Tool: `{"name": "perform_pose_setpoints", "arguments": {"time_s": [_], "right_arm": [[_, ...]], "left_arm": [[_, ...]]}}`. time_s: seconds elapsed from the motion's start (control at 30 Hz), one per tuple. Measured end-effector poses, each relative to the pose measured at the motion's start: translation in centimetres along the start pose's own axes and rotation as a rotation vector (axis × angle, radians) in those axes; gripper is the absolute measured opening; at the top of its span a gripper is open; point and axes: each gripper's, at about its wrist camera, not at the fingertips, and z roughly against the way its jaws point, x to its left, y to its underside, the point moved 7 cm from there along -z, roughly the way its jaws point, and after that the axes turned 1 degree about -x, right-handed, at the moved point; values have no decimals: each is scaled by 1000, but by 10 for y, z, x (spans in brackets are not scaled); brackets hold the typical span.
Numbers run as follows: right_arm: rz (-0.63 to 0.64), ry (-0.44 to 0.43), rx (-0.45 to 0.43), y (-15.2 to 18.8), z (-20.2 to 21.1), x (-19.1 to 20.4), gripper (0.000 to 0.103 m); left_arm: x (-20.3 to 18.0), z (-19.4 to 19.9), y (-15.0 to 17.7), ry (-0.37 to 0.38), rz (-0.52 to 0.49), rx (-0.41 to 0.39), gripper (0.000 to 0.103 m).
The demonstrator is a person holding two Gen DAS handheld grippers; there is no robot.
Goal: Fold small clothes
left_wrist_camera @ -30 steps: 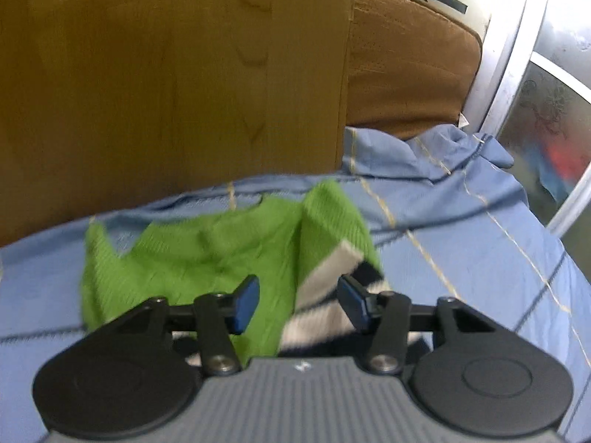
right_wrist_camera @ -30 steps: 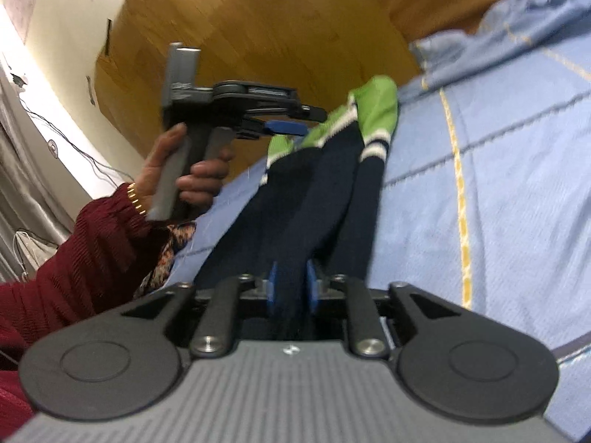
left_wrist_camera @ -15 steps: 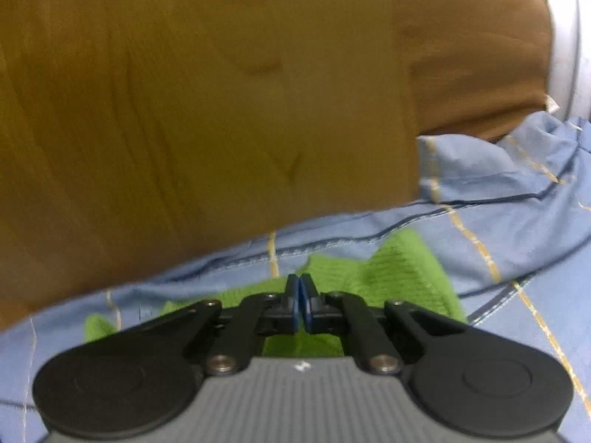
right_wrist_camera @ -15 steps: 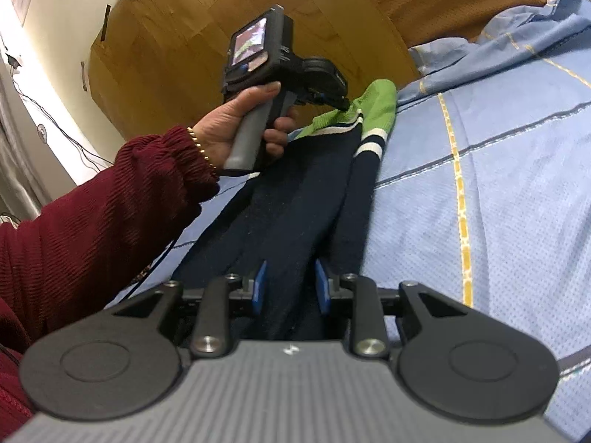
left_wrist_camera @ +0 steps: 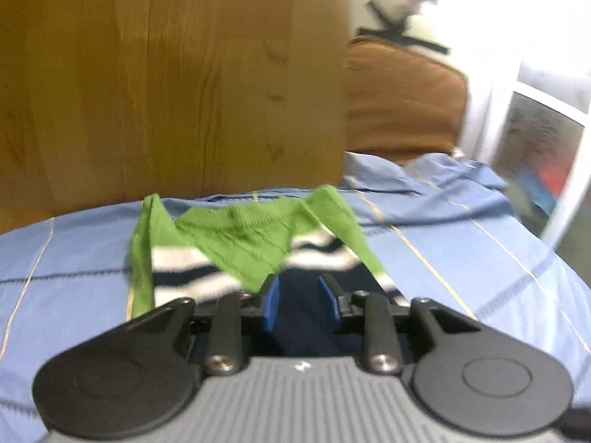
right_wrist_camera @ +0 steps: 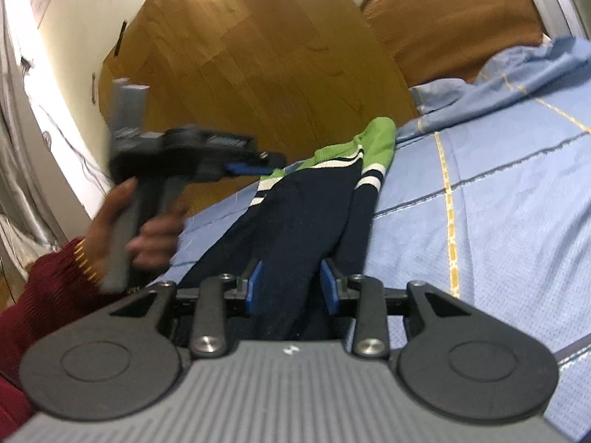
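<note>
Small knit sweater (left_wrist_camera: pixel 243 243) lies on the blue bedsheet (left_wrist_camera: pixel 461 258), centre of the left wrist view: green top folded down in a point over white and navy stripes, navy body toward the lower centre. In the right wrist view the same sweater (right_wrist_camera: pixel 314 221) runs from lower centre to upper centre, green end farthest away.

Left gripper (left_wrist_camera: pixel 301 304): jaws have just been opening; blue pads parted, navy knit below the gap, pads not pressing on it. Frame is motion-blurred. Seen from the right wrist view, this gripper (right_wrist_camera: pixel 255 164) hangs above the sweater's striped end, held by a hand (right_wrist_camera: pixel 144 229) in a dark red sleeve (right_wrist_camera: pixel 48 295) at left.

Right gripper (right_wrist_camera: pixel 291 288): jaws have just been opening; a ridge of navy fabric stands between the pads, gaps visible on both sides, so released.

Wooden headboard (left_wrist_camera: pixel 166 74) fills upper left; brown cushion (left_wrist_camera: pixel 399 99) upper right.

Writing: small pale mark on each gripper body, not legible. No brand or label readable on the sweater.
</note>
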Motion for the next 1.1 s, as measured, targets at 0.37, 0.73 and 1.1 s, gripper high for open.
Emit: {"name": "perform_pose_setpoints", "arguments": {"time_s": [0.37,0.73,1.1], "right_arm": [[141,81,57,6,-12,9,46],[218,114,56,11,-12,18,55],[232,119,58,11,-13,18,58]], "left_arm": [[4,16,63,-70,-44,9,48],[2,15,68,-127,-74,9,51],[0,15,68,-146,-91,8,52]]}}
